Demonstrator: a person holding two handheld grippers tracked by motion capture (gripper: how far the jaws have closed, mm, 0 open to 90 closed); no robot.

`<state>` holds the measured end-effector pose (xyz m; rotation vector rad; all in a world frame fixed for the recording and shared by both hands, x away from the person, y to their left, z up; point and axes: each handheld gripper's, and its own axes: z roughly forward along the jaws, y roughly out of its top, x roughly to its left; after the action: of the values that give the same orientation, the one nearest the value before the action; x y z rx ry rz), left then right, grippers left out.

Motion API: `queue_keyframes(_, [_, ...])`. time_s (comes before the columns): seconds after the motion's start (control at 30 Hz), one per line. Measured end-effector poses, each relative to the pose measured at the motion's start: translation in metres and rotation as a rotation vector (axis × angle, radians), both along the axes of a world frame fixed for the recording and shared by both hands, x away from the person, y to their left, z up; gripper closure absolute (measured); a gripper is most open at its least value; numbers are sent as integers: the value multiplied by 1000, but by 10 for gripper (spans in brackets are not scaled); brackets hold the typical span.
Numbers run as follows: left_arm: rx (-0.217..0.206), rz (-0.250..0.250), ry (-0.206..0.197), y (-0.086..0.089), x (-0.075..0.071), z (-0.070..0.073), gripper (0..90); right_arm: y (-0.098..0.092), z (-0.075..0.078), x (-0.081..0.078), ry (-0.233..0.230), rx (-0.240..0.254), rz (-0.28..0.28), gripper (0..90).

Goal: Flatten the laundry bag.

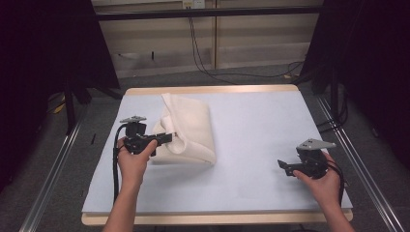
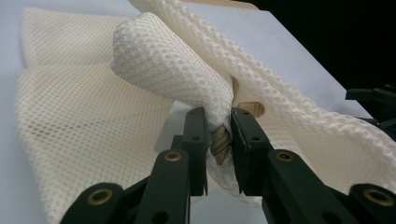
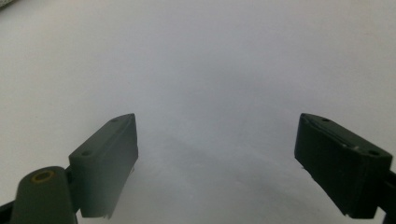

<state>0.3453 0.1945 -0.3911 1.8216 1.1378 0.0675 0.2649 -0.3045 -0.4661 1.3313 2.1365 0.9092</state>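
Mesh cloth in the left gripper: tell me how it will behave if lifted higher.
Likely floppy: the mesh cloth bunches and folds over where the left gripper pinches it. Probably light, since one small pinch raises a fold. It should drape and trail on the table rather than hold its shape.

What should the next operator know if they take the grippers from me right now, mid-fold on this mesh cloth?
Left gripper: shut on a bunched edge of the cream mesh cloth, lifted off the table.
Right gripper: open, holding nothing, over the bare white mat at the right.
Cloth: left-centre of the mat, partly folded over itself, the rest lying flat.
Done: edge gripped and raised.
Left: probably carry the edge across, lay it down, release; the right gripper could pin or smooth.
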Motion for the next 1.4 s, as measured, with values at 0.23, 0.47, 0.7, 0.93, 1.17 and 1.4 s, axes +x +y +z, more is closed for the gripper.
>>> queue_keyframes(0.23, [-10, -20, -8, -12, 0, 1, 767, 3, 0, -1, 5, 0, 2, 133])
queue_keyframes(0.47, [-7, -36, -17, -25, 1, 2, 766, 1, 0, 0, 1, -3, 10, 134])
queue_keyframes(0.7, [-13, -50, -16, -31, 2, 2, 764, 3, 0, 0, 3, -2, 8, 134])
queue_keyframes(0.93, [-9, -49, -15, -36, 3, 1, 762, 3, 0, 0, -3, -10, 11, 134])
queue_keyframes(1.17, [-9, -58, -15, -41, 3, 2, 762, 4, 0, 0, -1, -9, 11, 134])
queue_keyframes(1.4, [-6, -70, -16, -47, 4, 2, 758, 4, 0, 0, 0, -8, 14, 134])
